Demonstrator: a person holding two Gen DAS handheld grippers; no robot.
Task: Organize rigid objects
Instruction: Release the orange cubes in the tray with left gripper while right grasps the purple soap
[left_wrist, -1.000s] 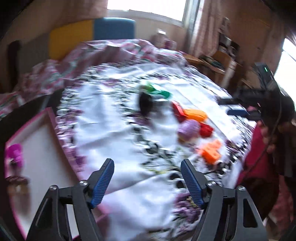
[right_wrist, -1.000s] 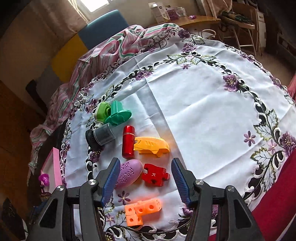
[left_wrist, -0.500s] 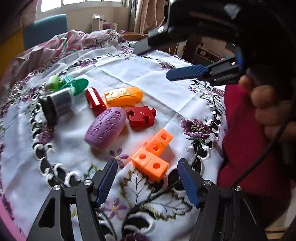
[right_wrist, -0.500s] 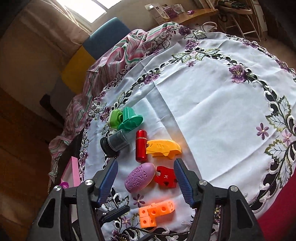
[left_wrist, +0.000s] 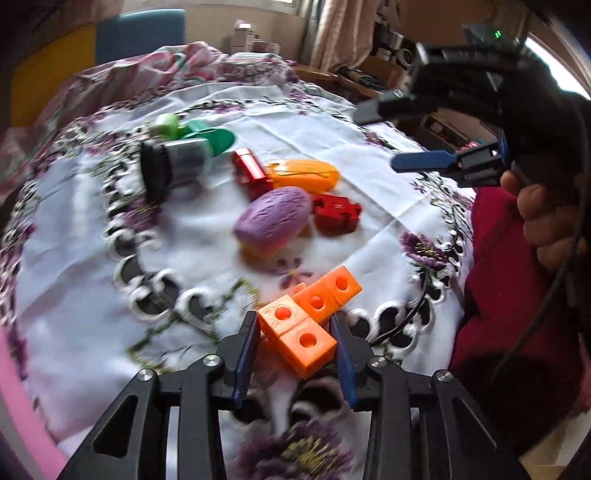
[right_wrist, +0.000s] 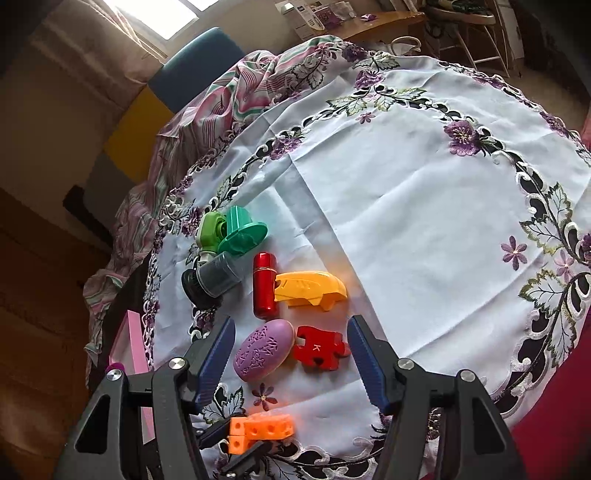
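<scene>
1. My left gripper (left_wrist: 295, 345) has its fingers narrowed around the orange cube block (left_wrist: 308, 317), low in the centre of the left wrist view; the near cubes sit between the pads and look gripped, though blur keeps me from confirming firm contact on both sides.
2. The block is an L of linked cubes. Its long arm runs up and to the right, away from my fingers, and pokes out past the right pad.
3. My right gripper (right_wrist: 291, 354) hangs above with its fingers spread wide and empty, framing the purple oval piece (right_wrist: 264, 349) and the red puzzle piece (right_wrist: 319, 347) between them in the right wrist view. The left side is clearly the nearer one to the block.
4. The block lies by the embroidered edge of the white tablecloth (right_wrist: 406, 184) on the counter, at the bottom of the right wrist view, with the drop-off close.
5. The pink tray (right_wrist: 129, 343) shows at the left edge of that view, below the counter's edge. I judge it the likely destination, with open space that way; the remaining toys cluster apart in the upper middle.
</scene>
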